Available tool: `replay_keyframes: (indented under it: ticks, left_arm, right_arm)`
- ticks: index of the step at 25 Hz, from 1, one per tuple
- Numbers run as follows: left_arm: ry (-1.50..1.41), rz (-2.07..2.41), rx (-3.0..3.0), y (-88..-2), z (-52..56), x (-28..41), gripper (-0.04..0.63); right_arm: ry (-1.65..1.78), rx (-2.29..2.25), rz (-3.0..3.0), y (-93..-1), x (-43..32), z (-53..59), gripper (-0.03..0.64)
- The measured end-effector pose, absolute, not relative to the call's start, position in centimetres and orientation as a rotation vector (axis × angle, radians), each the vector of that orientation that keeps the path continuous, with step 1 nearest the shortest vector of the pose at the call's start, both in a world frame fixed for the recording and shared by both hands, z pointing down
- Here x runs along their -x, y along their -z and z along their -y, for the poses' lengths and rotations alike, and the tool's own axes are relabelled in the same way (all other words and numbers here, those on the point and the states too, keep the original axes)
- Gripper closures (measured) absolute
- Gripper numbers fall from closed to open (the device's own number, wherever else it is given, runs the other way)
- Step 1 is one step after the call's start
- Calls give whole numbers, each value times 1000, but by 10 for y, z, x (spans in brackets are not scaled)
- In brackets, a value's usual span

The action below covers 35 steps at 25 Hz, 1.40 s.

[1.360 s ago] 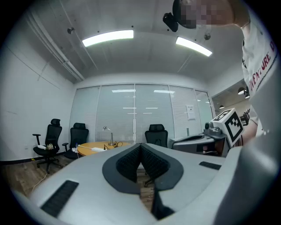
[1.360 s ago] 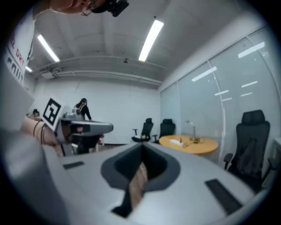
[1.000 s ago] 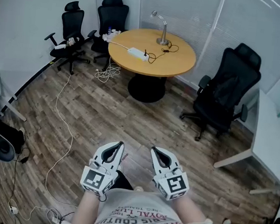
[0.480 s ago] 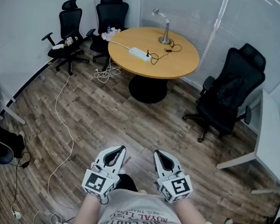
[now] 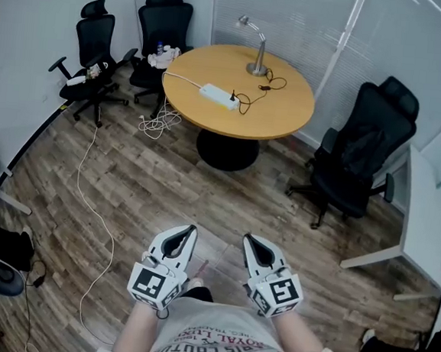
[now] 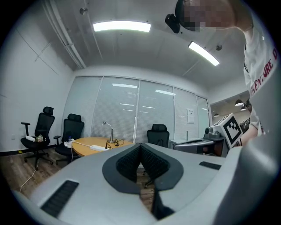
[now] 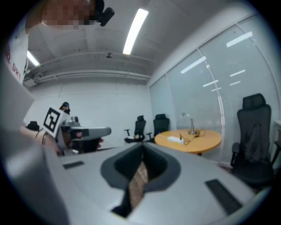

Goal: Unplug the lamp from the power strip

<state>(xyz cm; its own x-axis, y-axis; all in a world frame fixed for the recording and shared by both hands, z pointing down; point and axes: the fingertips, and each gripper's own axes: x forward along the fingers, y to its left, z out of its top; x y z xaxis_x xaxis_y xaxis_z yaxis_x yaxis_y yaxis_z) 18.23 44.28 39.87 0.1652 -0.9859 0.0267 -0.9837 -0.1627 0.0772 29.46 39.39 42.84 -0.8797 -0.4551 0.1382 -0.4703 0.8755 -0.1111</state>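
The only print I can read is in red on the person's white shirt (image 5: 221,349), at the bottom centre of the head view and upside down from there. It shows fragments of three lines: "ROYAL", then "COUTUR", then "ADVENTURE DRY S", all cut off at the edges. The shirt (image 6: 263,66) appears again at the far right of the left gripper view, where the letters "TURE" run up the cloth. At the left edge of the right gripper view the shirt (image 7: 13,61) shows only a cropped "DR". A white sheet (image 6: 190,115) hangs on the glass wall, its print too small to read.
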Motion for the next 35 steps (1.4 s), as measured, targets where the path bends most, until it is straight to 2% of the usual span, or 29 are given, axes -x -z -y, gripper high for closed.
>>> replay_keyframes:
  ticks: [8, 21, 35]
  left_arm:
    - [45, 1936, -2348, -382, -414, -103, 568]
    - [-15, 1993, -2262, -410, -341, -37, 568]
    - [-47, 2111, -2196, -397, -134, 34, 568]
  right_arm:
    - [-284, -812, 2911, -416, -227, -360, 588]
    - [-298, -750, 2856, -449, -162, -271, 588]
    - [-235, -608, 2891, -442, -82, -53, 588]
